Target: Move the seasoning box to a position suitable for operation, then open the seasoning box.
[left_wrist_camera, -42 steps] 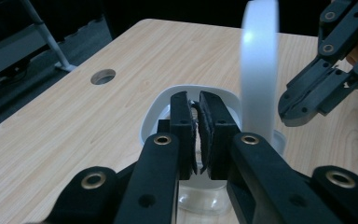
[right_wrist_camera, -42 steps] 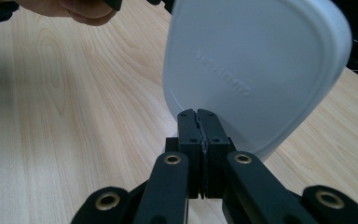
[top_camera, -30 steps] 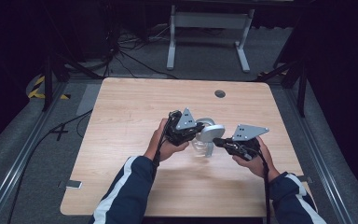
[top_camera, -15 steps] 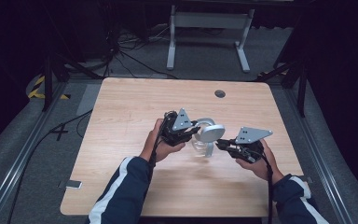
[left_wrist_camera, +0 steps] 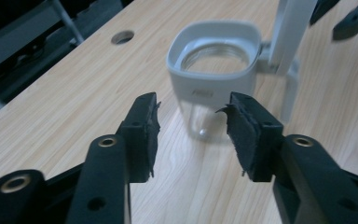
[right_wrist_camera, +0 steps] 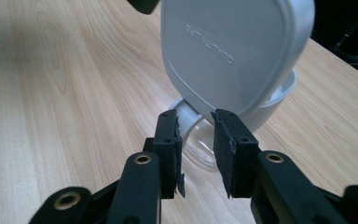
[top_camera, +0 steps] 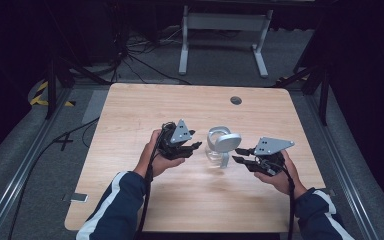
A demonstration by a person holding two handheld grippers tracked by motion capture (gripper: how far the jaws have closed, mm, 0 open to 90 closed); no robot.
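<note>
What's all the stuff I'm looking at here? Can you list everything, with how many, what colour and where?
Table: one, light wood, centre of the high view.
Round hole: one, dark, in the tabletop near the far edge.
Jar: one, clear body with a grey-white square rim, standing mid-table between the grippers.
Lid: one, grey-white, flipped open and hinged to the jar.
Metal frame: one, pale grey, on the floor beyond the table.
Striped tape: yellow and black, on the floor left of the table.
Sleeves: two, dark blue with white stripes, bottom of the high view.
Left gripper: one, black, fingers open, facing the jar.
Right gripper: one, black, fingers apart, at the lid.
</note>
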